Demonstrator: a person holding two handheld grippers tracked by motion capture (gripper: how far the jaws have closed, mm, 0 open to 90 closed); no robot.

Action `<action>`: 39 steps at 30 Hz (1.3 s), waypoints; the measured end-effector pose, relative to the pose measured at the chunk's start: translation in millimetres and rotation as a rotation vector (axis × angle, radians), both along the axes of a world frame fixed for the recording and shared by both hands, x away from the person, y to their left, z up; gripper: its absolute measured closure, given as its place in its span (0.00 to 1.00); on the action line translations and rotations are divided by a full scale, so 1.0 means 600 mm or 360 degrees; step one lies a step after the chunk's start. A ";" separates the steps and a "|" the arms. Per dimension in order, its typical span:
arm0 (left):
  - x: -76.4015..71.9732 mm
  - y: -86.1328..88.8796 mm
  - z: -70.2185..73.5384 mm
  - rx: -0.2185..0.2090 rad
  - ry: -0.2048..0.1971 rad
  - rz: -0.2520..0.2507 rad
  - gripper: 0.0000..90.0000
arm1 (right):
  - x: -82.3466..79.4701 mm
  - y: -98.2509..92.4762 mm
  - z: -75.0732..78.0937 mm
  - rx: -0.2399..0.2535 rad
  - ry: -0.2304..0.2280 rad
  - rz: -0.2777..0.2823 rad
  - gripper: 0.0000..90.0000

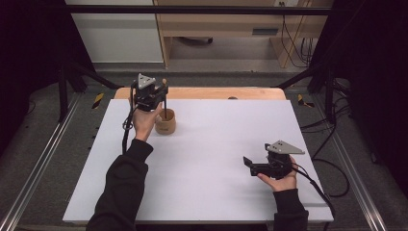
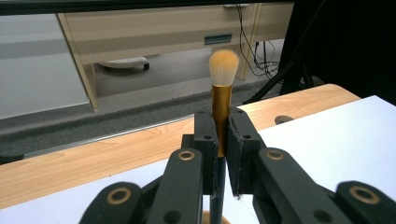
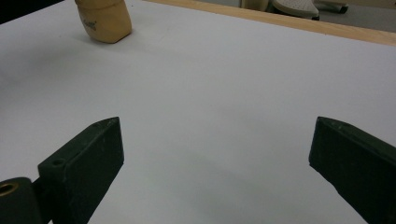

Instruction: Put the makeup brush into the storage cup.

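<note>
Two hand-held grippers are seen over a white table [image 1: 202,159], whose wooden far edge is left uncovered. The left gripper [image 2: 222,140] is held at the far left part of the table, directly above a small tan cup [image 1: 165,124], and its jaws are closed tight on the gold ferrule of a makeup brush [image 2: 222,100]. The brush is kept upright, with its pale orange bristles pointing up above the jaws and its dark handle running down between them; in the high view the handle is seen reaching down into the cup, though whether the cup's bottom is touched cannot be told. In the left gripper view, a sliver of the cup's rim is just visible below the handle. The right gripper [image 1: 250,163] is held low over the near right part of the table, well apart from the cup, with its jaws pointed toward the left. Its jaws are spread wide, and nothing is held between them; bare white table is seen in the gap. In the right gripper view the cup [image 3: 103,19] is shown far off at the upper left, standing on the white surface. Both forearms are covered by dark sleeves [image 1: 120,187].
</note>
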State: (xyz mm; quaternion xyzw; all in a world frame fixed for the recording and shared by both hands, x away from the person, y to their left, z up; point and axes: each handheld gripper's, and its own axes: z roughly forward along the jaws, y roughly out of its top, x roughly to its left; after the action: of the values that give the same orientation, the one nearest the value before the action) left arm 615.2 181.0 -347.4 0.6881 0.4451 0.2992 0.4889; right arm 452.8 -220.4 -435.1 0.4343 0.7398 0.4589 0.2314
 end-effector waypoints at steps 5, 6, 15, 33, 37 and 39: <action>0.002 -0.004 -0.005 0.0020 0.0004 0.0000 0.93 | 0.000 0.000 0.000 0.0006 0.0001 0.0000 0.04; 0.004 -0.004 -0.007 0.0021 0.0012 0.0007 0.93 | -0.001 0.000 0.000 0.0003 0.0000 -0.0001 0.04; 0.009 -0.006 -0.019 0.0057 0.0041 0.0013 0.93 | -0.001 0.000 0.000 0.0005 -0.0002 0.0000 0.04; 0.008 -0.001 -0.058 0.0084 0.0110 0.0019 0.93 | 0.000 0.001 -0.001 -0.0002 -0.0001 0.0005 0.04; 0.008 -0.001 -0.065 0.0082 0.0127 0.0026 0.93 | 0.000 0.000 -0.001 -0.0002 -0.0003 0.0005 0.04; 0.008 -0.002 -0.069 0.0096 0.0139 0.0023 0.93 | 0.000 0.001 -0.001 -0.0003 -0.0001 0.0004 0.04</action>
State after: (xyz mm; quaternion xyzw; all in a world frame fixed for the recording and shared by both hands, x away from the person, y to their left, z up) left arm 619.8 179.9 -388.8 0.7116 0.4617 0.2859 0.4458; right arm 452.7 -220.0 -435.4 0.4330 0.7406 0.4586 0.2316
